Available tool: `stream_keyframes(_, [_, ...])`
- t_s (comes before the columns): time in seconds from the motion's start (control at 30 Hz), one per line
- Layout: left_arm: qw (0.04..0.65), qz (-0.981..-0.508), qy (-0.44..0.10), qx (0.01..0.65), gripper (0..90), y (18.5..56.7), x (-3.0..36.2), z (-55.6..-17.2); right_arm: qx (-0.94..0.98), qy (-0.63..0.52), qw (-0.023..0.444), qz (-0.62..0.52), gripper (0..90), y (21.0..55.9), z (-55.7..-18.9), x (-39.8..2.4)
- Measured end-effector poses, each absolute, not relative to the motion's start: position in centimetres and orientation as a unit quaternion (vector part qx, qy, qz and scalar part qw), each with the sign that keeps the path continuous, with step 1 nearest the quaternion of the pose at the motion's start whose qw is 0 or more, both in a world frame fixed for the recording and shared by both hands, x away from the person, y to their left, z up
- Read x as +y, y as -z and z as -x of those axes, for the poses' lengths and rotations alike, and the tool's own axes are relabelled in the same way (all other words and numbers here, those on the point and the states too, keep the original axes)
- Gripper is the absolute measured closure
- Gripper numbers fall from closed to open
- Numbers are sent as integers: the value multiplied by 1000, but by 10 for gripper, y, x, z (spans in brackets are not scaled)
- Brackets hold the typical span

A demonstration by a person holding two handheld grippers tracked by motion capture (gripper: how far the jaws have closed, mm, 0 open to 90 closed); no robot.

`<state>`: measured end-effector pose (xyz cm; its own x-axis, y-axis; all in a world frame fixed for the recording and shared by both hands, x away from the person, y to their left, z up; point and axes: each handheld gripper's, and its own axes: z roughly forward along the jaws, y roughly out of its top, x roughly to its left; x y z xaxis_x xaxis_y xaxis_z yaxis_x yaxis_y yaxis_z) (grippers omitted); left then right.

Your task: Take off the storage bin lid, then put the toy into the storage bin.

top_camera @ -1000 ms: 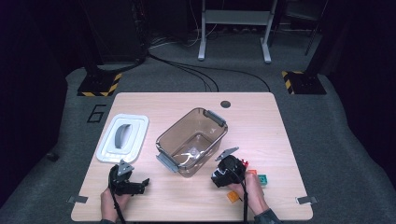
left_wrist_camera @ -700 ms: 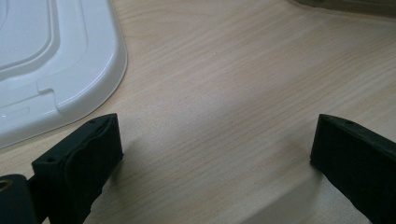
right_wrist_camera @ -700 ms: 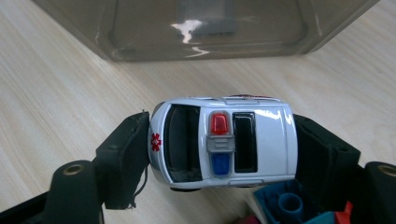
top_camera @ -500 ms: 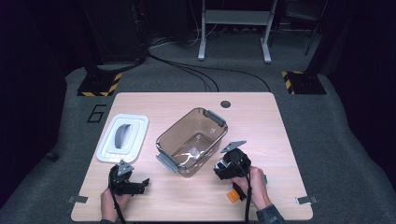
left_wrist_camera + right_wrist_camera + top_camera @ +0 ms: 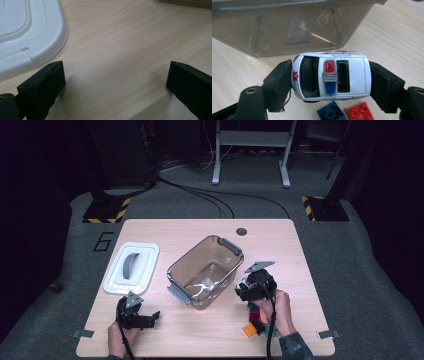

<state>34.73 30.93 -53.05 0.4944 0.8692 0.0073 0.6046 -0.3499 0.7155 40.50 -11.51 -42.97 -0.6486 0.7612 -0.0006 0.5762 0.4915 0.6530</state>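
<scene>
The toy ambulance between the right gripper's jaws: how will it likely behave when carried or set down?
The toy ambulance looks like hard, glossy plastic, so it probably stays stiff but might slip. The right gripper clamps it end to end. Set down on the table, it may roll on its wheels.

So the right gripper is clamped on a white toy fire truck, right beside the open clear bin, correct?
Not a fire truck: the right gripper view shows the right gripper clamped end to end on a white toy ambulance with a red medical star and red and blue roof lights. It is beside the open clear bin.
</scene>
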Motion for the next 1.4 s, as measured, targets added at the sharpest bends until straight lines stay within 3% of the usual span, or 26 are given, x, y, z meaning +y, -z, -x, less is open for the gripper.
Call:
stream_keyframes(0.7, [337, -795, -201, 462, 21, 531, 309, -347, 836, -311, 164, -422, 252, 408, -428, -136])
stream_keyframes(1.4, [338, -795, -201, 462, 24, 531, 309, -347, 823, -323, 204, -421, 252, 361, -453, -138])
